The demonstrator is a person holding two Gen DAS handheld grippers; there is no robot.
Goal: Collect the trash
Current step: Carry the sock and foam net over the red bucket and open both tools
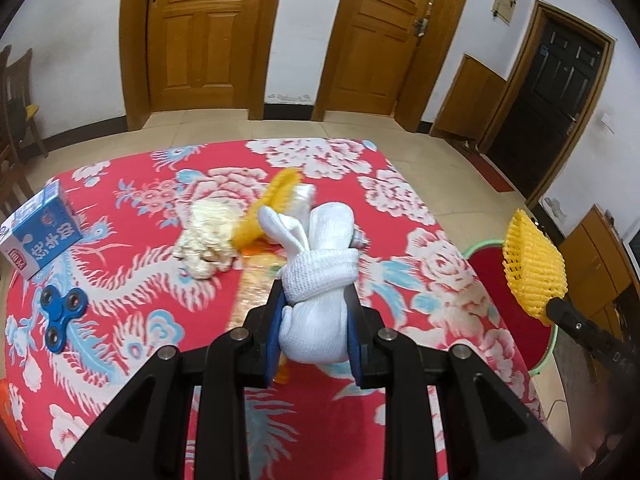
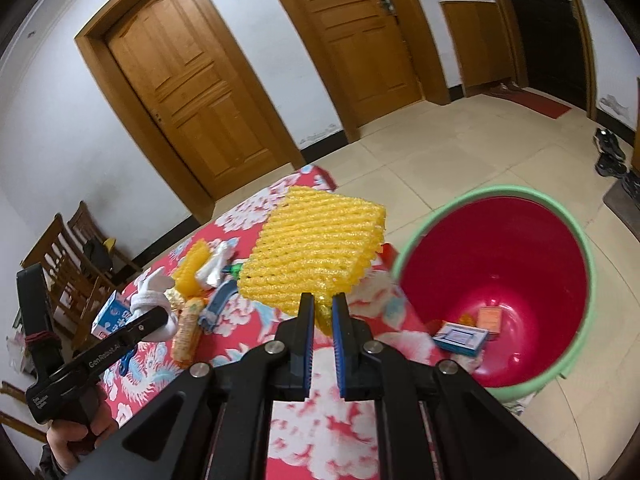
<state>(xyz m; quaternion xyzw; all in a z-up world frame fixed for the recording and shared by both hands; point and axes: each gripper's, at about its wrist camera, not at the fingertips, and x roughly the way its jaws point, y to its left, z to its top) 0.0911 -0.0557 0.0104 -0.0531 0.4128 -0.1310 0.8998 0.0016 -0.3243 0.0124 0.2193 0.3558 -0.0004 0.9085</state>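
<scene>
Left wrist view: the left tongs (image 1: 316, 300) are clamped on a white foam net (image 1: 316, 280), up over the table (image 1: 460, 300) with its red flowered cloth. The right tongs (image 2: 323, 304) pinch a yellow foam net (image 2: 316, 248) by its edge, beside the red bucket (image 2: 500, 248), which holds small boxes (image 2: 460, 338).
</scene>
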